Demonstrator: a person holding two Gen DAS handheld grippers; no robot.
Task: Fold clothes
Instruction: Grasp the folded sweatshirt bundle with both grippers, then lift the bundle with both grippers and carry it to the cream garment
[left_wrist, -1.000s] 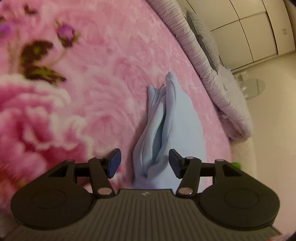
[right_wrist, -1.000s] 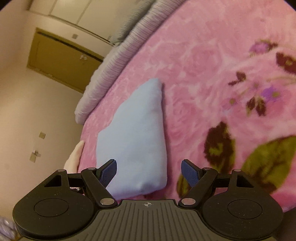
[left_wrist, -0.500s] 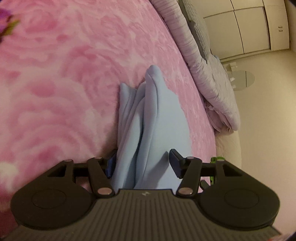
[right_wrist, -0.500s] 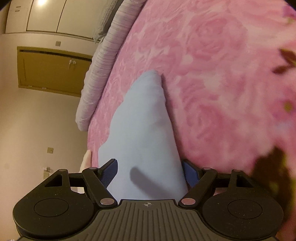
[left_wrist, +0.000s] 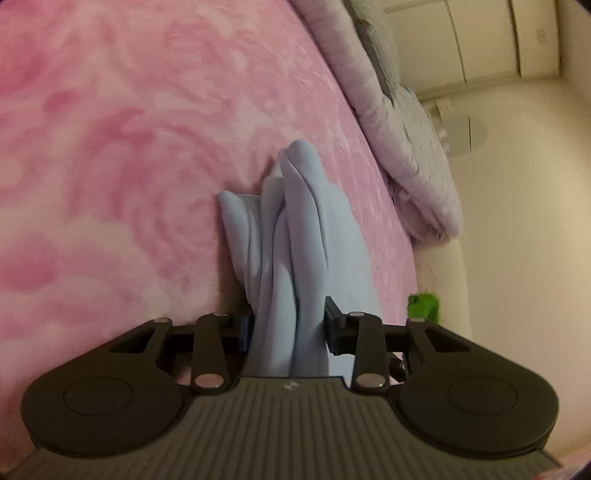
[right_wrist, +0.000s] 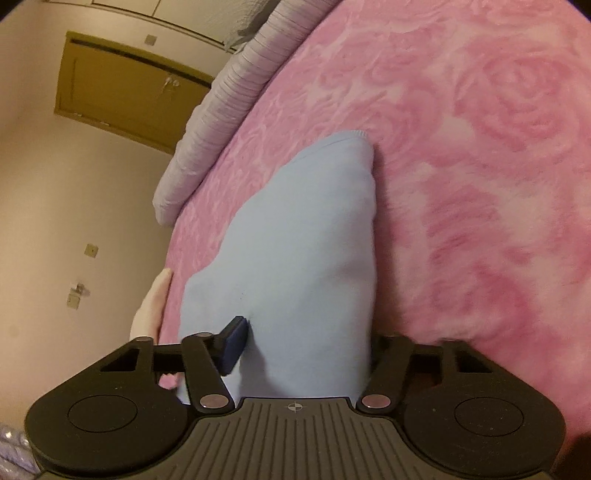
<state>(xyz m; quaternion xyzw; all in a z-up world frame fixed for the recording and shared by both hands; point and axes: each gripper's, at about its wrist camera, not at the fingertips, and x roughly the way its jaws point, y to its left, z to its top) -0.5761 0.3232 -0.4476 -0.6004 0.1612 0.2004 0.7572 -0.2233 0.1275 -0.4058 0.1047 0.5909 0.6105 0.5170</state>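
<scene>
Both grippers, left gripper (left_wrist: 289, 328) and right gripper (right_wrist: 306, 345), clamp the folded blue garment (right_wrist: 299, 240) on pink blanket (right_wrist: 480, 129).

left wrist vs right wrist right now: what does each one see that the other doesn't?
Only the left wrist view: the light blue garment's layered folded edges, seen end-on, a small green object past the bed's edge, a round pale object on the floor, and pale cabinet doors.

Only the right wrist view: the garment's smooth broad face, a brown door, and small wall plates.

Both: the garment lying on the pink rose-patterned blanket, the lilac ribbed bedding at its edge, and a tool closing on the cloth: left tool, right tool.
</scene>
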